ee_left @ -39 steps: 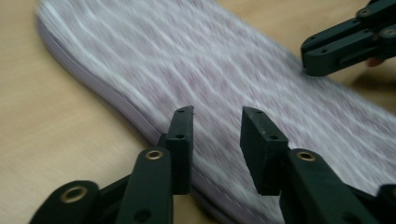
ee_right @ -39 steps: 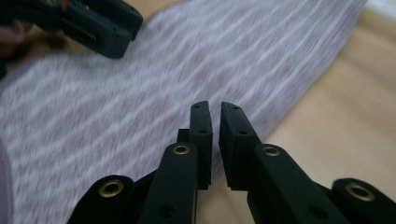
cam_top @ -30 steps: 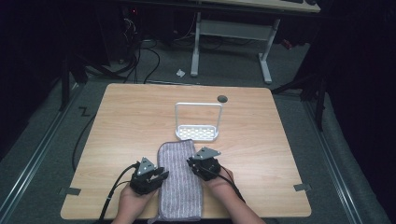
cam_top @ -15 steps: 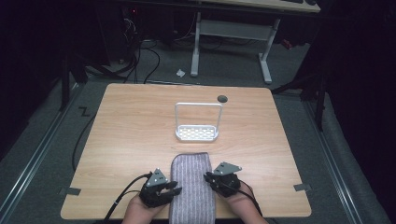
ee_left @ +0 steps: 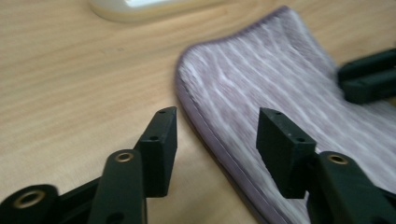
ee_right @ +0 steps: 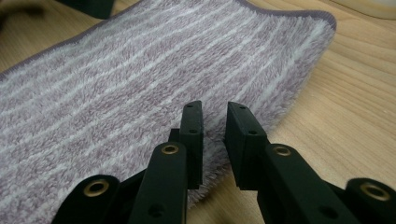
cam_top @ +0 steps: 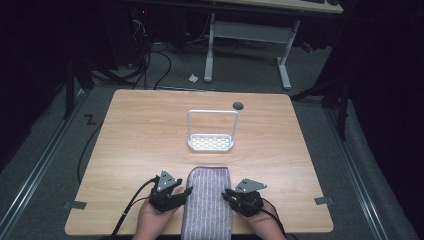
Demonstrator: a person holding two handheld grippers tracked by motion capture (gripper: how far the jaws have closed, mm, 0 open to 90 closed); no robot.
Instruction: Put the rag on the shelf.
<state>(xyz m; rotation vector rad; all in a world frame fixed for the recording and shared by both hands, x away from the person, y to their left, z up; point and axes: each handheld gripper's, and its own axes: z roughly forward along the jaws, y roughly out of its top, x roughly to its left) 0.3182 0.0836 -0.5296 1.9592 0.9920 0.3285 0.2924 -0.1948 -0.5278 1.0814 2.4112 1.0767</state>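
Fingers of both grippers, left [cam_top: 186, 191] and right [cam_top: 226, 194], spread, just opening, flanking folded striped towel [cam_top: 207, 200]; white rack [cam_top: 211, 142] beyond.

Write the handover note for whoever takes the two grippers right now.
Left gripper: jaws just opened wide, astride the towel's left hem, pads off it.
Right gripper: jaws just parted a little, narrow gap over the towel's right edge, nothing pinched.
Towel: folded into a long strip at the table's near edge, between both grippers, free of both.
Rack: white, mid-table beyond the towel, apart from it.
Done: long fold. Left, probably: another fold, or moving it to the rack.
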